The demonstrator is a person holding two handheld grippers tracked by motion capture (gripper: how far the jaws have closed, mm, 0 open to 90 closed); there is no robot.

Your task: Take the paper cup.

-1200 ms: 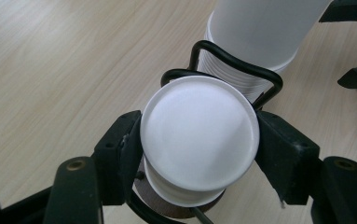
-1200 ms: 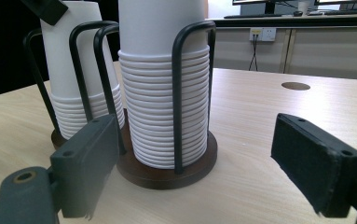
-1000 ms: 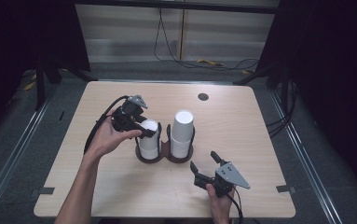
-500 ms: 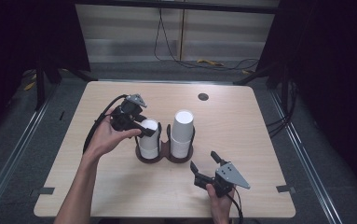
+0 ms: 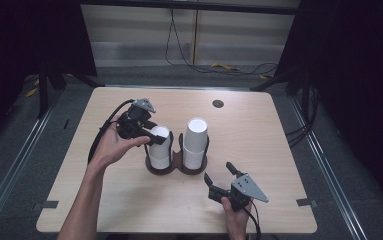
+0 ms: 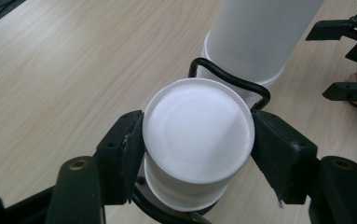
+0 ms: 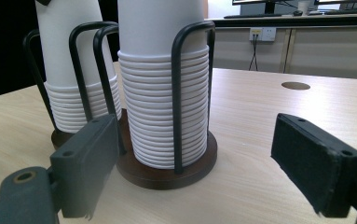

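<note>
High view to tong views: top cup clamped

High view: left tongs [image 5: 155, 138] clamp the top cup [image 5: 159, 134] of the left stack [image 5: 159, 155], in the dark holder [image 5: 176, 167] on the table [image 5: 279, 145], probably to lift one free.

Left gripper view: both pads press that inverted cup's sides.

Right gripper view: right tongs [image 7: 209, 168] stand apart, empty, near the taller stack [image 7: 164, 93] inside wire loops.

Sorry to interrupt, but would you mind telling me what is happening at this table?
A person works with a tool in each hand at two stacks of upturned white paper cups in a dark double holder. The left tool is shut on the top cup of the left stack. The right tool waits open near the right stack.
</note>
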